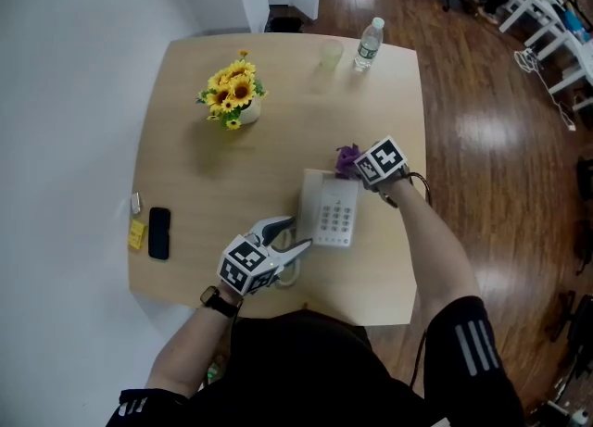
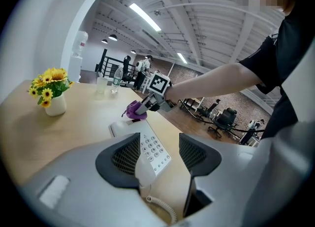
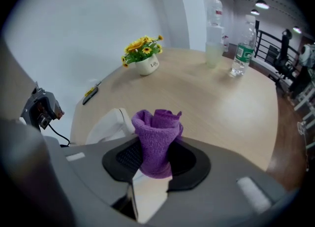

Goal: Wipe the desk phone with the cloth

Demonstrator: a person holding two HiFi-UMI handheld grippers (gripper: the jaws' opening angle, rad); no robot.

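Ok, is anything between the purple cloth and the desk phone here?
Nothing visible. The right gripper holds the cloth right at the desk phone's far end. The left gripper, open, sits at the near end, clear of the cloth.

Head view looks steeply down; both low gripper views share the desk phone (image 1: 332,215).

Bright, even indoor light | ceiling strip lamps (image 2: 145,16) overhead | glare on wood floor (image 1: 500,129) | soft shadow beside flowers (image 1: 233,92) | fisheye vignette, bent edges in gripper views | near jaws blurred
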